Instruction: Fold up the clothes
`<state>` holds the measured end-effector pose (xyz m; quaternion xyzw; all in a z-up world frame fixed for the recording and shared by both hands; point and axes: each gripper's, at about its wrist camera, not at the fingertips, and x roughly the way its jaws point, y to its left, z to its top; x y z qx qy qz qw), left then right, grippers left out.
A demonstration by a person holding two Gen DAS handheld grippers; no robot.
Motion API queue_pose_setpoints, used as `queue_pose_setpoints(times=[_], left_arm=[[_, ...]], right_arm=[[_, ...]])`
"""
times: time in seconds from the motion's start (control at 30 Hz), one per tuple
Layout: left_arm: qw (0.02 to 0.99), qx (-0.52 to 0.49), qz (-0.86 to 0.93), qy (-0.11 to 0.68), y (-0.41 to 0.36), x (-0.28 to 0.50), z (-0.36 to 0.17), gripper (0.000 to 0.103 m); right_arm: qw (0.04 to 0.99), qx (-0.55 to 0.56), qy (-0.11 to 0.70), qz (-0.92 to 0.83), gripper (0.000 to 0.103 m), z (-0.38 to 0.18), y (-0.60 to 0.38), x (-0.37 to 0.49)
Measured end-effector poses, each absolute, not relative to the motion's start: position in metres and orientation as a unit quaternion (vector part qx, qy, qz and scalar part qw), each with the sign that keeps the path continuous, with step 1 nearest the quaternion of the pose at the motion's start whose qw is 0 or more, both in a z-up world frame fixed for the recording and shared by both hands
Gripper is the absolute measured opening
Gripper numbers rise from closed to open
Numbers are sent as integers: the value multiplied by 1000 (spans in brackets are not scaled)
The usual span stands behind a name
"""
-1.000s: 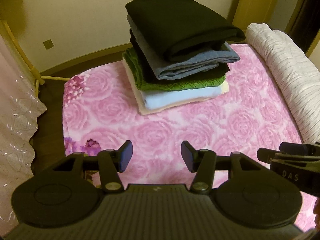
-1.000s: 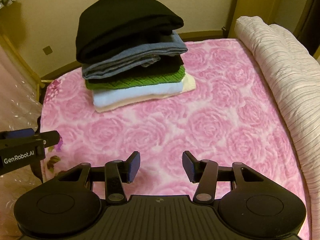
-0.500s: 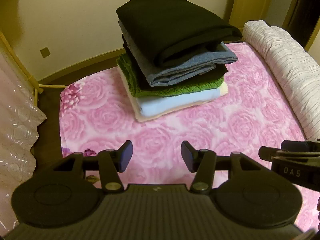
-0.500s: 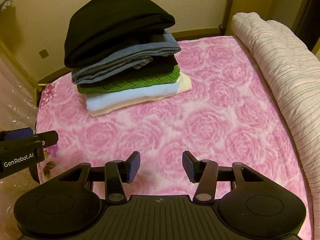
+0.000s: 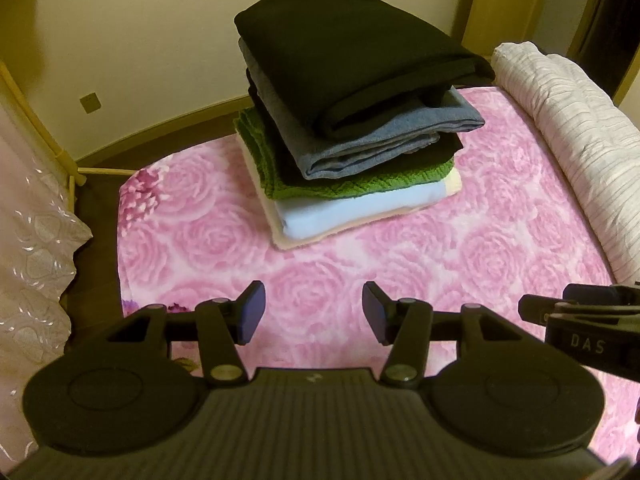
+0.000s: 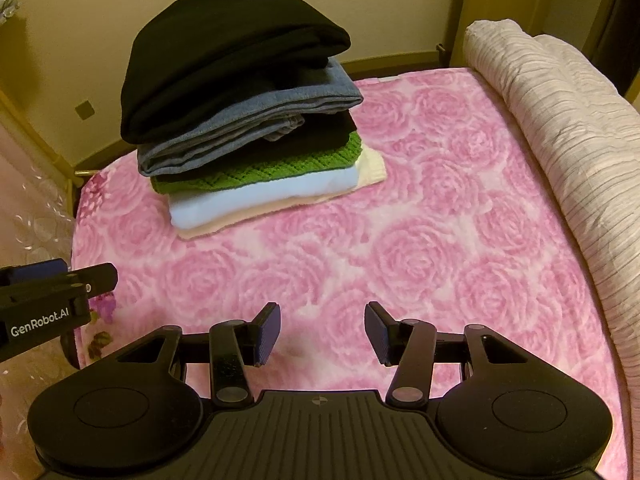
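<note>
Left wrist view: the left gripper point(image 5: 313, 312) hangs above the pink rose-patterned blanket point(image 5: 400, 272) with its jaws spread wide and nothing between them. The right gripper point(image 6: 322, 334) hovers the same way just beside it, jaws apart and empty, over the near part of the blanket. Beyond both, well apart from the fingertips, the stack of folded clothes point(image 5: 352, 120) sits on the blanket's far end near the wall: a black garment point(image 6: 228, 56) on top, a grey-blue one point(image 6: 256, 128) under it, then another dark layer, a green knit point(image 6: 280, 168), a pale blue piece point(image 6: 260, 196) and a cream one at the bottom. A rolled white quilt point(image 6: 560, 120) lies along the blanket's right side. A sheer patterned curtain point(image 5: 32, 240) hangs at the left.
</note>
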<state>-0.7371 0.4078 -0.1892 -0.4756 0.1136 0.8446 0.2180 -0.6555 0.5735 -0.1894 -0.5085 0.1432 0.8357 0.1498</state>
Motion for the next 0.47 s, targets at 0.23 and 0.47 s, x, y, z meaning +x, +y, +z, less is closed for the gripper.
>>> queue_pose_setpoints(times=[0.23,0.47], left_arm=[[217,-467,850,112,408,-740,-187,49],[216,-449,860,113,404,-740,-178,49]], right_arm=[[152,-506,146,837,51,-188,574,-661],[156,-497,152,840,51,-181,569,-660]])
